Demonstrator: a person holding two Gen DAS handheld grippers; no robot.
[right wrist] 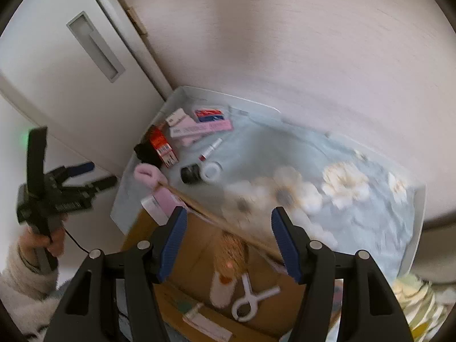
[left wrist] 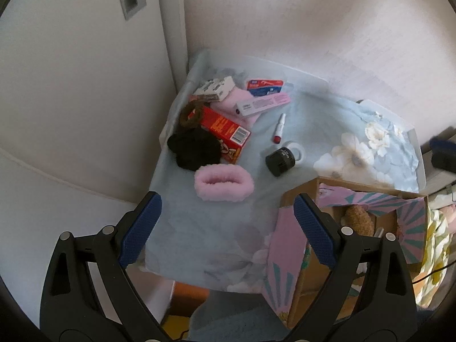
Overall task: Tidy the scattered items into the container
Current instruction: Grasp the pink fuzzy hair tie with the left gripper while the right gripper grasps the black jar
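Both grippers hang above a table covered by a pale blue flowered cloth (left wrist: 327, 119). The left gripper (left wrist: 228, 216) has its jaws apart with nothing between them, above a pink scrunchie (left wrist: 223, 183). The right gripper (right wrist: 228, 236) is likewise apart and empty over the cardboard box (right wrist: 196, 245), which holds a white clip (right wrist: 250, 299). A black jar (left wrist: 280, 160), a red box (left wrist: 225, 131) and a black scrunchie (left wrist: 193, 148) lie on the cloth.

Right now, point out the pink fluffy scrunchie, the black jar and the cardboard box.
pink fluffy scrunchie (left wrist: 223, 183): left wrist view, lower fuzzy rim.
black jar (left wrist: 280, 160): left wrist view, ribbed side.
cardboard box (right wrist: 196, 239): right wrist view, inner brown wall.
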